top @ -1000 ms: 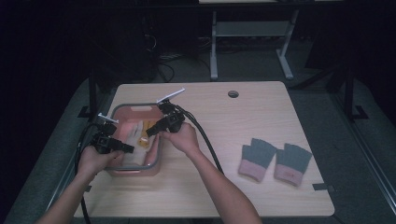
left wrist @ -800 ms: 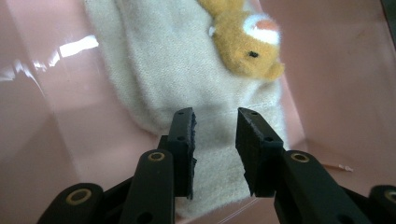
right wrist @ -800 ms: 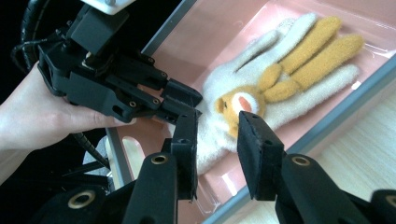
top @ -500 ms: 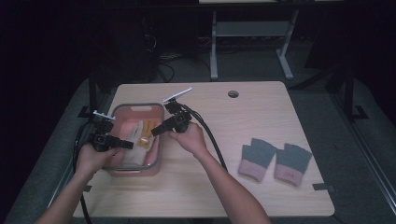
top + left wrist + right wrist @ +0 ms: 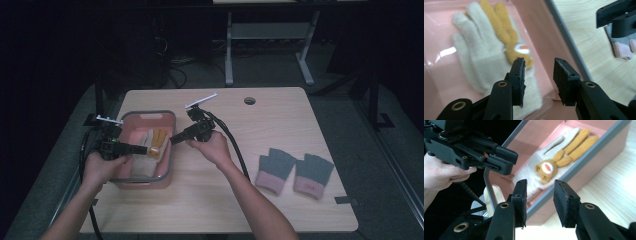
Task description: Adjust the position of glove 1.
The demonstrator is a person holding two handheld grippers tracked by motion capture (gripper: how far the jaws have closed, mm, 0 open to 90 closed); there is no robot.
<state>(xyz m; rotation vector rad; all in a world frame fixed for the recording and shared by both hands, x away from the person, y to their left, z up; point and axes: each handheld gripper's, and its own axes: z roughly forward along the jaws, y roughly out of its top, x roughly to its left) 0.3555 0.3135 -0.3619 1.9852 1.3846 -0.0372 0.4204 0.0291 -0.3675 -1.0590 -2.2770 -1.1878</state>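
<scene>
Left gripper over pink bin, jaws just opening, nothing between them, right gripper at bin's right rim, jaws likewise parting, empty, cream-and-orange gloves lying flat inside bin, grey-pink glove pair well apart on tabletop.

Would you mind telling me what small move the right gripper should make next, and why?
Probably swing the right gripper across the table toward the grey-and-pink gloves. Both grippers' jaws have just been opening with nothing between them, the cream and orange gloves already lie in the pink bin, and the grey pair lies on the table outside it.
</scene>
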